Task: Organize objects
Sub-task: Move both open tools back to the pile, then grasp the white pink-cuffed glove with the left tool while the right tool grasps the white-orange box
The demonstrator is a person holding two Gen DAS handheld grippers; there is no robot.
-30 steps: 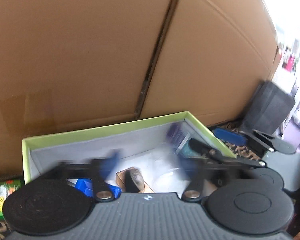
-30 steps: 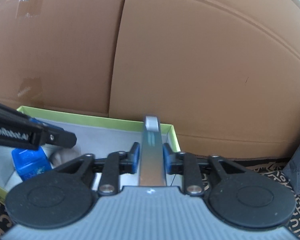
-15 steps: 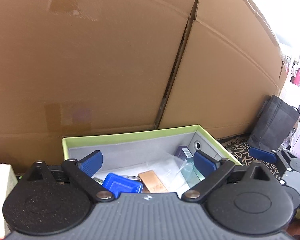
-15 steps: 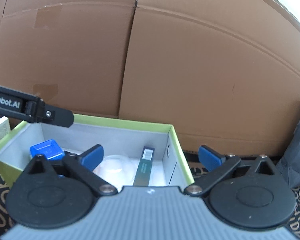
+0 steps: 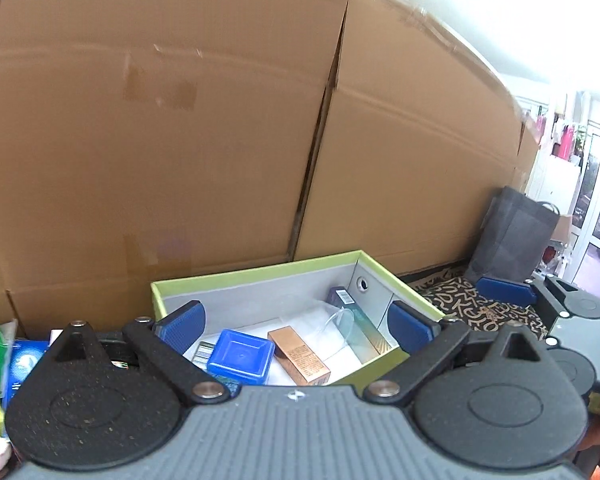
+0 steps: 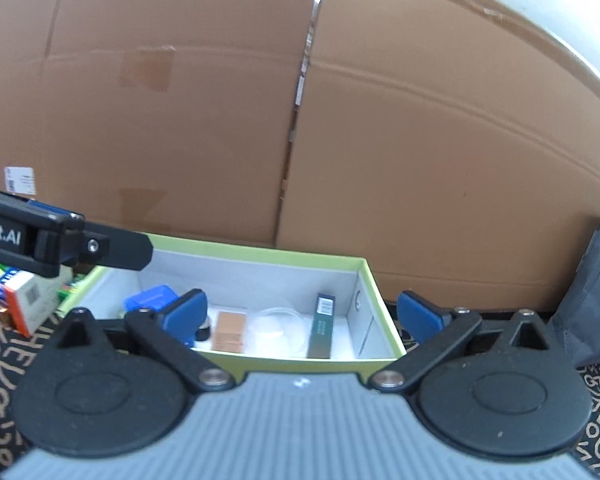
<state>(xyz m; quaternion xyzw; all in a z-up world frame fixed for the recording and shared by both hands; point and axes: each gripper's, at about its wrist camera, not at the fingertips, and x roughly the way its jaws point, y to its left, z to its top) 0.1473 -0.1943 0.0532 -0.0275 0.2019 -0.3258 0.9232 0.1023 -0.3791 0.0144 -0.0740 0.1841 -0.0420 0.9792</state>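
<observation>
Now, from the left wrist view, the left tool stands wide open and empty, pulled back from the green-rimmed cardboard box with grey lining, which a second ago filled the lower frame. Inside lie a blue square plastic lid-box, a copper-coloured carton just beside it and a long dark-green carton with a barcode end near the right wall. Loose packets wait outside at the left (too blurred to name).

From the right wrist view, the right tool is likewise spread wide with nothing between its pads. A second ago it pinched that dark-green carton; the carton now rests flat on the box floor, near the right wall. So that placement looks finished, and an orange-and-white carton left of the box is probably next.
</observation>
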